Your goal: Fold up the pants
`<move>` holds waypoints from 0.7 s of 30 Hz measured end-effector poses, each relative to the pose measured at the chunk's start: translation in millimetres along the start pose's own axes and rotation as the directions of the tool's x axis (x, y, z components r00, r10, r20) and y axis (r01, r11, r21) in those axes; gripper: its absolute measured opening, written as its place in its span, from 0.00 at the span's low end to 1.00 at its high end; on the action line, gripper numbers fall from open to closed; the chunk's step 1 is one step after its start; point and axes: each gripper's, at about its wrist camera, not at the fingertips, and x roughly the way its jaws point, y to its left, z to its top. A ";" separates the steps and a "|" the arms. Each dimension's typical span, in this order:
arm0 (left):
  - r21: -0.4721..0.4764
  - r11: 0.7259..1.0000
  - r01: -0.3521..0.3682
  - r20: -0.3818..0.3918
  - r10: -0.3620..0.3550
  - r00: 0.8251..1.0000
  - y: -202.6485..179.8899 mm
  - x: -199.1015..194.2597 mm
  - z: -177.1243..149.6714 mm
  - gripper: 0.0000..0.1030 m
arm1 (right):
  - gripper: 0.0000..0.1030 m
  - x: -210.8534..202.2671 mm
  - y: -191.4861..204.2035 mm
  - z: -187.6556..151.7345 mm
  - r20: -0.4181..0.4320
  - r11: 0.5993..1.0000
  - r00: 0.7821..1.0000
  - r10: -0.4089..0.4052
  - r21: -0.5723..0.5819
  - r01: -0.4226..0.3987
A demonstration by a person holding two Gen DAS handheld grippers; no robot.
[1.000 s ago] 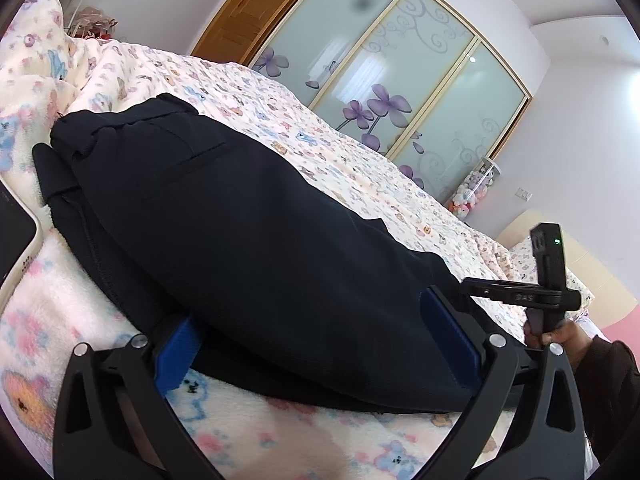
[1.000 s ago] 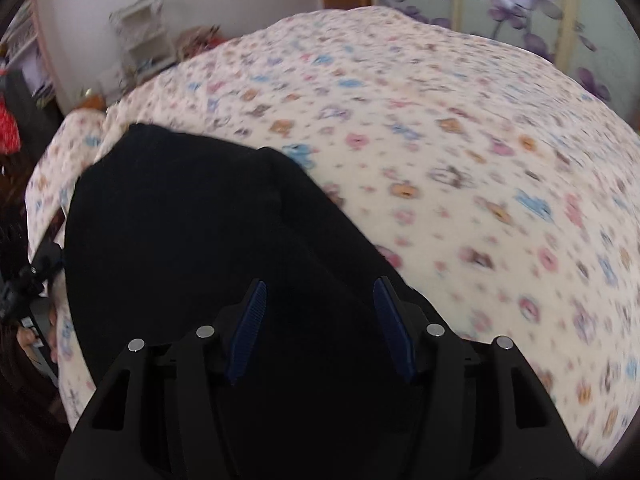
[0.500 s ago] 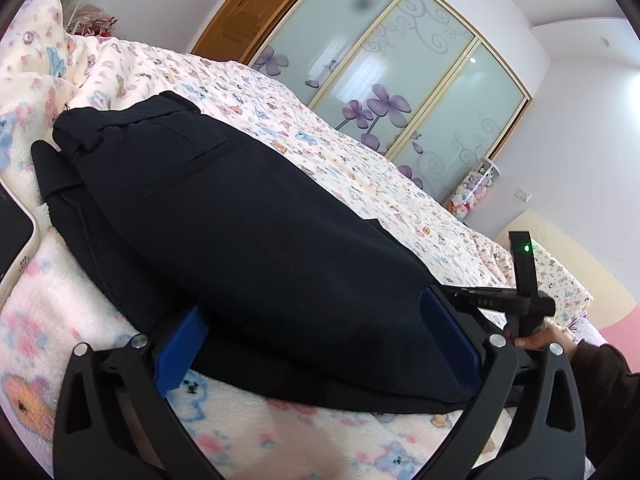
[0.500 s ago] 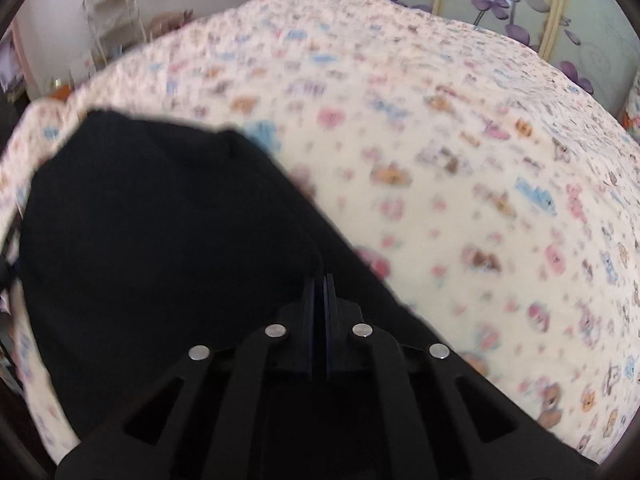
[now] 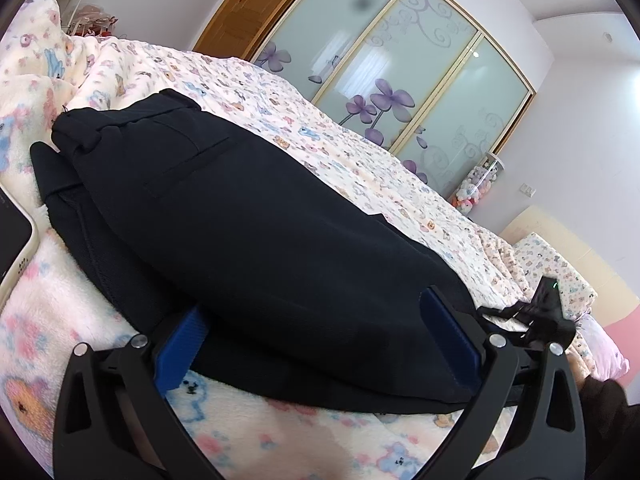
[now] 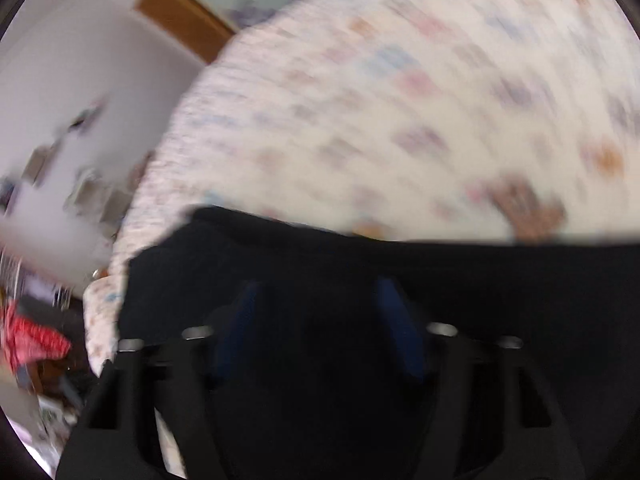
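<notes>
Dark navy pants [image 5: 248, 232] lie folded in layers on the patterned bedspread [image 5: 360, 152], waistband at the far left. My left gripper [image 5: 316, 344] is open, its blue pads on either side of the near folded edge of the pants. My right gripper [image 6: 320, 320] is open over the pants [image 6: 400, 280], which fill the lower half of the blurred right wrist view. The right gripper also shows at the right of the left wrist view [image 5: 536, 312], beside the pants' far end.
A phone [image 5: 12, 232] lies on the bed at the left edge. Sliding wardrobe doors [image 5: 400, 60] with purple flowers and a wooden door [image 5: 248, 8] stand beyond the bed. A jar of plush toys [image 5: 476, 188] stands by the wall.
My right gripper shut half a second ago and has opened again; it has swung sharply, so its view is blurred. The left gripper has stayed open around the pants' edge.
</notes>
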 end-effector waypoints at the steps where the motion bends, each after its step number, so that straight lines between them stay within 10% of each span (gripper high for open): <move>1: -0.007 1.000 0.016 -0.006 -0.016 1.000 1.0 -2.7 1.2 0.98 | 0.40 -9.5 -4.2 -1.2 0.026 0.998 0.999 0.020 0.053 -0.021; 4: -0.054 0.995 0.081 -0.035 -0.083 0.996 3.2 -19.2 9.4 0.98 | 0.46 -41.5 -3.5 -10.2 0.071 0.996 0.997 0.038 0.075 -0.043; 7: -0.102 0.985 0.143 0.019 -0.142 0.990 5.3 -46.7 25.7 0.98 | 0.76 -90.1 1.6 -33.0 0.143 0.999 0.989 0.033 -0.035 -0.028; 15: -0.198 0.977 0.085 -0.055 -0.098 0.994 19.6 -18.6 83.8 0.98 | 0.78 -157.7 -48.3 -98.5 0.229 0.999 0.973 0.032 -0.006 -0.031; 18: -0.253 0.967 -0.027 -0.211 -0.028 0.977 38.8 9.4 74.0 0.98 | 0.78 -173.4 -79.7 -111.9 0.258 0.994 0.966 0.024 0.094 -0.050; 21: -0.234 0.972 0.038 -0.177 -0.081 0.981 52.0 6.8 55.5 0.97 | 0.78 -196.5 -103.9 -123.4 0.325 0.983 0.945 0.029 0.164 -0.086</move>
